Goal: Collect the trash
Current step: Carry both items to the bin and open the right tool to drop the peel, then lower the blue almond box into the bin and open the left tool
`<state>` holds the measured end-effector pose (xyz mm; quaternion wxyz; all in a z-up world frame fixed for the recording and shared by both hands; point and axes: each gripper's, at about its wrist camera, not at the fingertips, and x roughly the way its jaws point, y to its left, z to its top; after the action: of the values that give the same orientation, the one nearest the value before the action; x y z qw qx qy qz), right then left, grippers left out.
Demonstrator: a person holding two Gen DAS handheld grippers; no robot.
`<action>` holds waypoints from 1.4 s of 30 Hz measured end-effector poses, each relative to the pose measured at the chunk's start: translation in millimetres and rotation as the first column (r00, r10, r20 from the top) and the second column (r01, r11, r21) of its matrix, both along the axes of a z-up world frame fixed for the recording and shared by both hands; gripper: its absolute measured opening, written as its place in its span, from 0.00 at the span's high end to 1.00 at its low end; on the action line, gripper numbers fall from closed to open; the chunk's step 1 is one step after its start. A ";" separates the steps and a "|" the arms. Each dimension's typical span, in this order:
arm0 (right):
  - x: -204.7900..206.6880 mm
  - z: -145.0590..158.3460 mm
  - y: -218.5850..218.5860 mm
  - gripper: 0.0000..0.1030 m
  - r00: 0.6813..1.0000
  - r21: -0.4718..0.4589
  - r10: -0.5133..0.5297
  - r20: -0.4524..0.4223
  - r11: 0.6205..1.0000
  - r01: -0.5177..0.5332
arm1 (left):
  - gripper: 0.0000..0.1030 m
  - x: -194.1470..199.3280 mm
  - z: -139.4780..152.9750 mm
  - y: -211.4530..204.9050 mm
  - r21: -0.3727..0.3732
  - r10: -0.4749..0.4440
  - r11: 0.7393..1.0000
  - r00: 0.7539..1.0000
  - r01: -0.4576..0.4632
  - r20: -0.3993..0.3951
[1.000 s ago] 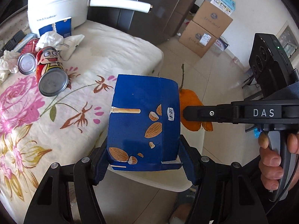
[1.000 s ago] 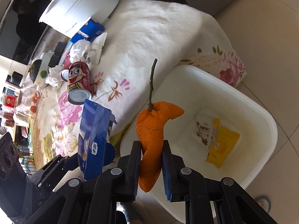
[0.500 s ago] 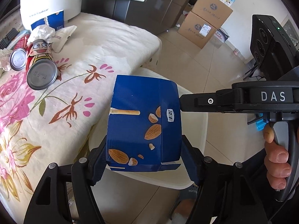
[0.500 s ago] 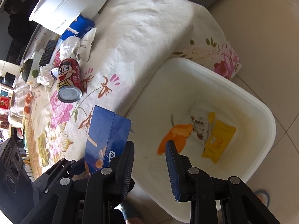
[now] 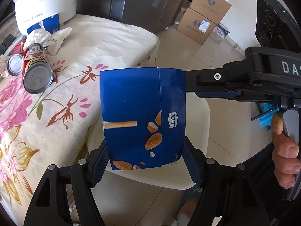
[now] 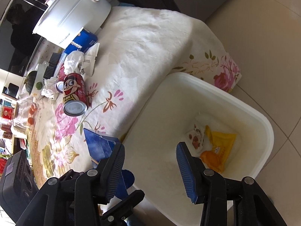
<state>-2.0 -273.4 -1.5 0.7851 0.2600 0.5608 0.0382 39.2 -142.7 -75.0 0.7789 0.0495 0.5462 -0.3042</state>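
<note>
Far left on the bench [image 5: 112, 37], under its flowered cloth, we see a red cartoon drink can [image 5: 36, 66] lying on its side, base toward us. A second can [image 5: 14, 64] lies just beside it, with crumpled white paper [image 5: 37, 35] and an empty white wrapper [image 5: 58, 39] behind. A white Royalstar electric pot [image 5: 47, 5] stands at the bench's far edge, a small blue carton [image 5: 48, 23] leaning in front of it.

At centre, the left hand-held gripper [image 5: 144, 160] is clamped on a blue almond-stick snack box [image 5: 143, 116], pads pressing both sides near its lower end. The box hangs over the near rim of the white plastic bin [image 5: 204, 124], which stands on the floor against the bench edge.

To the right, the right hand-held gripper [image 6: 152, 169] is over the bin's mouth, gripped by a person's hand [image 5: 286, 152] on the trigger. Its jaws have just been opening, stand moderately apart, and we see nothing between them. In the right wrist view, the orange peel [image 6: 210, 157] lies on the bin's bottom, touching a yellow packet [image 6: 222, 141] and near a white packet [image 6: 195, 137].

Beyond, stacked cardboard boxes [image 5: 203, 17] stand on the tiled floor.
</note>
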 end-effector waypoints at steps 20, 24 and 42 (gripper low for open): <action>2.8 -17.4 27.8 0.49 0.989 -0.215 0.116 -0.089 0.967 -0.133 | 0.24 -5.0 14.1 6.0 -0.094 0.004 0.996 1.000 -0.002 0.023; 2.0 -23.4 23.5 0.48 0.989 -0.195 0.102 -0.109 0.973 -0.121 | 0.24 -13.8 13.8 -4.3 -0.047 -0.043 0.998 0.997 0.047 0.070; 2.1 7.0 4.0 0.42 1.000 -0.198 0.005 0.000 0.980 -0.005 | 0.24 9.4 33.0 20.1 -0.063 0.051 0.997 0.996 -0.046 0.076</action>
<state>0.2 -269.5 5.5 0.8072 0.1792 0.5622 -0.0155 48.6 -122.7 -42.0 0.8080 0.0243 0.5070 -0.2993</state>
